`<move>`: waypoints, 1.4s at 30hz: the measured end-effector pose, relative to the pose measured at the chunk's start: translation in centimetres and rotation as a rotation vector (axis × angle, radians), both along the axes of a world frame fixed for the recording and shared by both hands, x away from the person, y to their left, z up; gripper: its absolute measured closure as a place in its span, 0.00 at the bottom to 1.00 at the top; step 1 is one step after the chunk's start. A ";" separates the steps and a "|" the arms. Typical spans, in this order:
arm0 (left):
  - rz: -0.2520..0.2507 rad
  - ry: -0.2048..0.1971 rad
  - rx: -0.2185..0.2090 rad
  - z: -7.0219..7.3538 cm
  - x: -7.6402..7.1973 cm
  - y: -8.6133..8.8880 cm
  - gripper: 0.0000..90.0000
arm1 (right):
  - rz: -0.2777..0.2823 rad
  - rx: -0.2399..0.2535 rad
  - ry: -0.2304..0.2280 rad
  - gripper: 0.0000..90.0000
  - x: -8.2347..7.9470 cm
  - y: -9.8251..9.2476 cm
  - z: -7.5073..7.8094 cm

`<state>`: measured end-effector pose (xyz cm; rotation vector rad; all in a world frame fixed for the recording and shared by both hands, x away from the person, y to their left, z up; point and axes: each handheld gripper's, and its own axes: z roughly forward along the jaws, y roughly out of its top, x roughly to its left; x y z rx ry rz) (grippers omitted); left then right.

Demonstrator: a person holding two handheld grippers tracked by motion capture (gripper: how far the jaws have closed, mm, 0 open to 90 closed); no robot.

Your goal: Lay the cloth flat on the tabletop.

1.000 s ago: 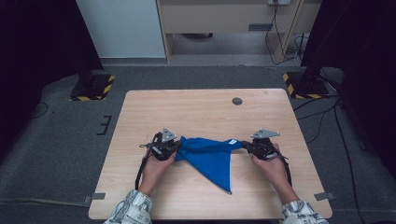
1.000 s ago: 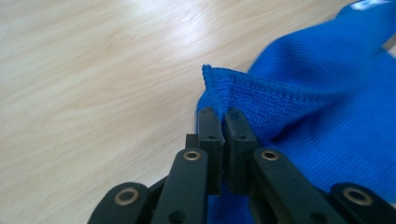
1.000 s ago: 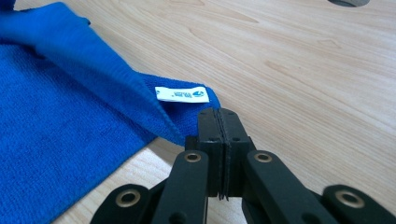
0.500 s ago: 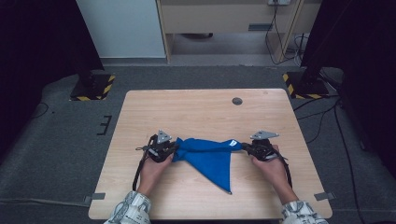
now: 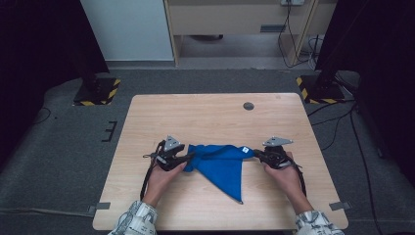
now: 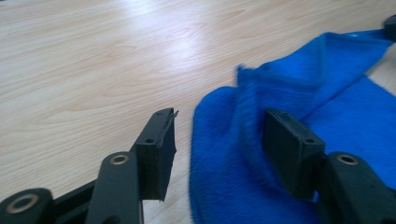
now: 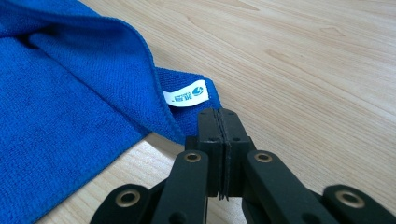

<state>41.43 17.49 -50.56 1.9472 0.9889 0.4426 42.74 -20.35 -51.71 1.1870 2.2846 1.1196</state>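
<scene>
On the wooden table [image 5: 205, 112], blue cloth [image 5: 222, 164] folded to a triangle between both hands; left gripper [image 6: 217, 140] just spread off its corner, releasing it, right gripper [image 7: 218, 140] pressed together beside the tagged corner, apparently empty — fold likely done.

Left gripper view: blue cloth [image 6: 299, 140] runs off the right and bottom edges, its raised fold at centre is blurred, and the right pad [image 6: 292, 149] covers part of it. Right gripper view: cloth cut off at the left and top edges, print on the white label [image 7: 186, 96] too small to read. High view: forearms cut off at the bottom edge.
</scene>
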 end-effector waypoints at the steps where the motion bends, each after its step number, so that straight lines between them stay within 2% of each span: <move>1: -0.011 -0.004 -0.003 0.1 0.0 -0.1 0.47 | 0.004 -0.003 -0.002 0.99 0.0 0.0 0.0; 2: -0.022 -0.018 -0.012 0.2 0.0 -0.3 0.47 | 0.004 -0.003 -0.004 0.99 0.0 0.0 0.0; 6: -0.025 -0.023 -0.014 0.2 0.3 -0.5 0.47 | 0.004 -0.002 -0.004 0.99 0.0 0.0 0.0; 8: -0.025 -0.024 -0.033 0.3 0.6 -0.5 0.49 | 0.002 -0.001 -0.003 0.99 0.0 0.0 0.0; 9: -0.021 -0.026 -0.049 0.4 0.9 -0.4 0.57 | 0.002 0.002 -0.002 0.99 0.0 0.0 0.1; 13: -0.022 -0.025 -0.069 0.4 1.1 -0.3 0.73 | 0.005 0.003 -0.006 0.99 -0.1 0.0 0.1; 15: -0.017 -0.011 -0.098 0.4 1.4 -0.3 0.82 | 0.004 0.004 -0.008 0.99 -0.1 0.0 0.2; 18: -0.010 0.002 -0.093 0.4 1.5 -0.3 0.97 | 0.001 0.007 -0.011 0.99 -0.1 0.0 0.2; 23: -0.016 -0.001 -0.095 0.7 1.2 -0.1 0.98 | -0.001 0.018 -0.017 0.99 -0.1 -0.2 0.5; 26: -0.004 -0.020 -0.107 1.2 1.1 0.1 0.99 | -0.007 0.027 -0.022 0.99 -0.2 -0.2 0.7; 27: 0.003 -0.038 -0.113 1.5 0.9 0.2 0.99 | -0.010 0.032 -0.034 0.99 -0.2 -0.3 0.8; 29: 0.009 -0.043 -0.113 1.7 0.9 0.3 0.99 | -0.013 0.036 -0.035 0.99 -0.2 -0.3 0.9; 34: 0.041 -0.058 -0.108 2.1 0.9 0.8 0.99 | -0.018 0.047 -0.051 0.99 -0.1 -0.7 1.2; 39: 0.041 -0.072 -0.093 2.6 0.9 0.9 0.99 | -0.024 0.069 -0.066 0.99 -0.2 -1.0 1.7; 42: 0.038 -0.089 -0.085 3.5 0.8 0.8 0.99 | -0.016 0.079 -0.093 0.99 -0.3 -1.2 2.7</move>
